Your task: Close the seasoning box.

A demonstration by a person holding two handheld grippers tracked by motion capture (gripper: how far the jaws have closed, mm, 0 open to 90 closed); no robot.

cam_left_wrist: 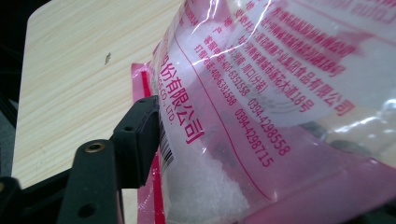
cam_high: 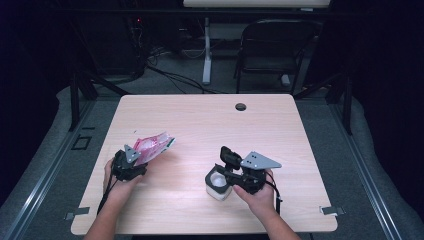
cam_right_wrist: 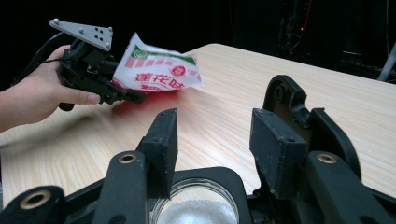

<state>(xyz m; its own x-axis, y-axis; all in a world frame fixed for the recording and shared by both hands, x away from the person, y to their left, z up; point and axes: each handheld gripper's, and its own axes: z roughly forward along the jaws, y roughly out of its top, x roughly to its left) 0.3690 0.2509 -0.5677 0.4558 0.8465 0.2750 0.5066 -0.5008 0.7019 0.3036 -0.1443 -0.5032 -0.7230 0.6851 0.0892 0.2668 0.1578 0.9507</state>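
Note:
A pink and clear plastic bag [cam_high: 152,145] of white granules lies tilted between the jaws of my left gripper [cam_high: 144,157], its far end on the table [cam_high: 210,125]. In the left gripper view the bag [cam_left_wrist: 280,93] fills the space beside one black finger [cam_left_wrist: 137,140]; the jaws stand wide and do not press it. My right gripper [cam_high: 226,175] reaches over a small white jar [cam_high: 218,191] with a black collar. In the right gripper view its pads straddle that collar, and the jar mouth [cam_right_wrist: 196,210] shows white granules inside. The jar's black flip lid [cam_right_wrist: 286,100] stands up.
A round cable hole [cam_high: 240,106] sits near the table's far edge. A dark chair [cam_high: 275,45] and cables stand on the floor beyond. Tape marks [cam_high: 332,210] lie at the near corners. Bare wood stretches between the two hands.

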